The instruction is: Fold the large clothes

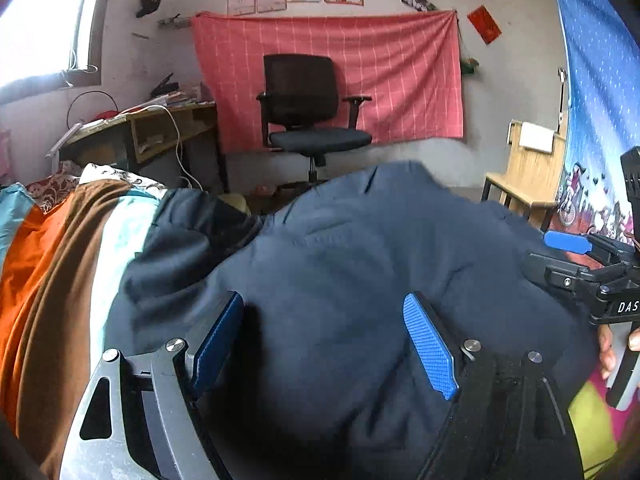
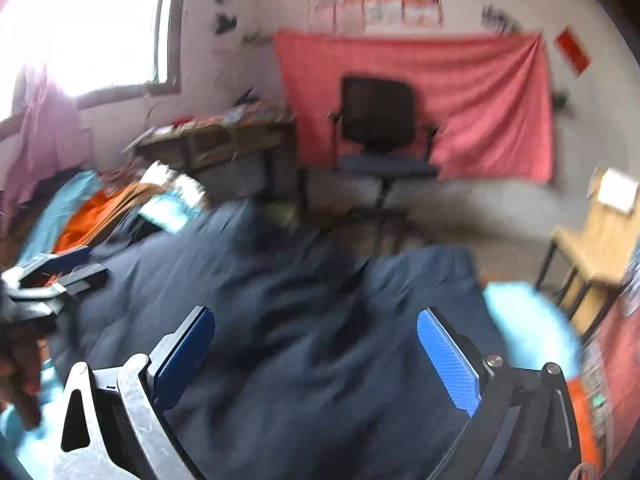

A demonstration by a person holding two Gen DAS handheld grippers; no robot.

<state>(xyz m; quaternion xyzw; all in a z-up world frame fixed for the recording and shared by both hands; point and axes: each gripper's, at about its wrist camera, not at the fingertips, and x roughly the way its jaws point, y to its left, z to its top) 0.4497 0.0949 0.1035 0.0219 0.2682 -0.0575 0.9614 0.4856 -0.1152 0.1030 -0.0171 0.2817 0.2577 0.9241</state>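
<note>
A large dark navy garment (image 1: 340, 264) lies bunched on the bed, filling the lower middle of both views (image 2: 304, 320). My left gripper (image 1: 324, 340) is open, its blue pads (image 1: 430, 348) spread wide just above the navy cloth, holding nothing. My right gripper (image 2: 316, 356) is also open above the same garment, empty; its view is motion-blurred. The right gripper shows at the right edge of the left wrist view (image 1: 588, 256), and the left gripper shows at the left edge of the right wrist view (image 2: 52, 272).
Orange, brown and teal striped bedding (image 1: 60, 260) lies to the left. Beyond the bed stand a black office chair (image 1: 312, 108), a cluttered desk (image 1: 160, 128) and a wooden chair (image 1: 524, 176). A pink cloth (image 1: 328, 72) hangs on the far wall.
</note>
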